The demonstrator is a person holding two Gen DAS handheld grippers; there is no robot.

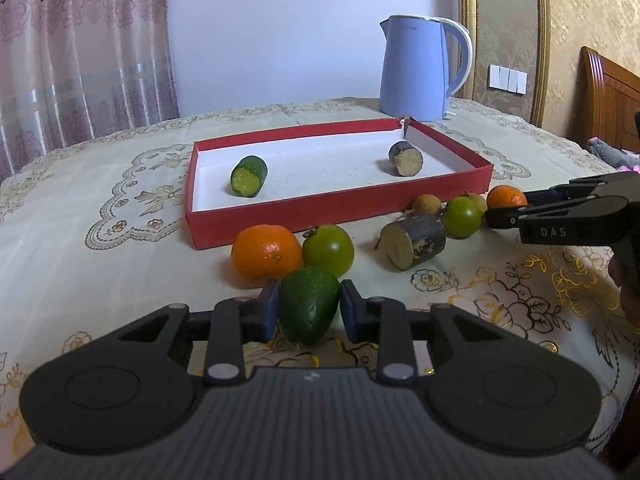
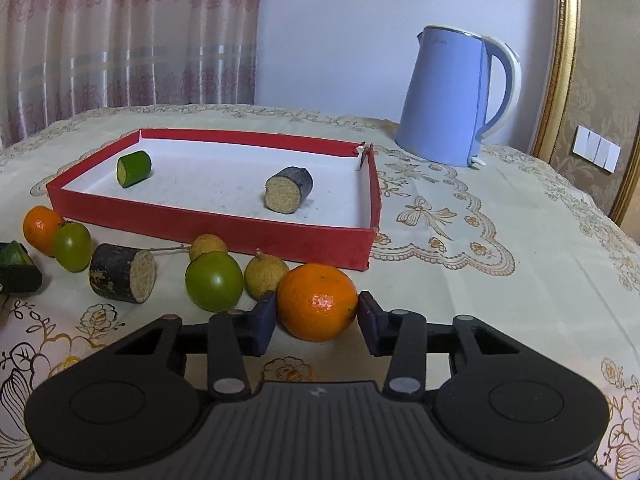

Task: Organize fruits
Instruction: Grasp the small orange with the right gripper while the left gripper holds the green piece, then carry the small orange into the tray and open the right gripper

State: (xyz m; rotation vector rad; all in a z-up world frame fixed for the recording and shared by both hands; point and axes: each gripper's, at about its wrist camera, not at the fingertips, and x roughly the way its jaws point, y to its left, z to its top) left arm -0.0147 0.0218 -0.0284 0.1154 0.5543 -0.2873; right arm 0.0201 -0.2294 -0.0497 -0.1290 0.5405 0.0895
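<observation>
The left gripper point(image 1: 308, 307) pinches a dark green avocado point(image 1: 308, 304) between its blue pads, low over the embroidered tablecloth point(image 1: 100, 272). Just beyond the avocado an orange point(image 1: 266, 253) and a green round fruit point(image 1: 329, 250) touch each other, close to the near wall of a shallow red tray point(image 1: 280, 216). Inside the tray lie a green cut cylinder point(image 1: 248, 176) toward the left and a dark cut cylinder point(image 1: 405, 159) toward the right, well apart. The right gripper point(image 2: 317, 316) has its pads pressed against both sides of a second orange point(image 2: 317, 301), which sits on the cloth beside the tray's near right corner. To the left of it stand a small tan fruit point(image 2: 265, 275), another green round fruit point(image 2: 214, 281), a second tan fruit point(image 2: 207, 245) behind it, and a dark log-like piece point(image 2: 122, 273) lying on its side. A pale blue kettle point(image 2: 452, 98) stands upright behind the tray's far right corner.
</observation>
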